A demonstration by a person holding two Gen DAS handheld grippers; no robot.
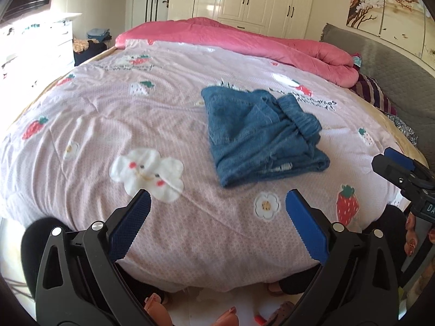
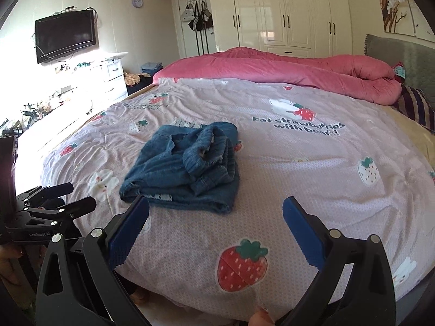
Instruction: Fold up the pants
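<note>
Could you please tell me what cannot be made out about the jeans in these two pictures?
- Folded blue denim pants: underside and inner layers hidden by the top folds, both views.
- Leg ends: buried in the bundle.
- White label: too small to read, left wrist view.

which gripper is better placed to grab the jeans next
Probably the right gripper: its open fingers sit just short of the near edge of the bunched blue jeans. The left gripper, also open, hangs further back.
</note>
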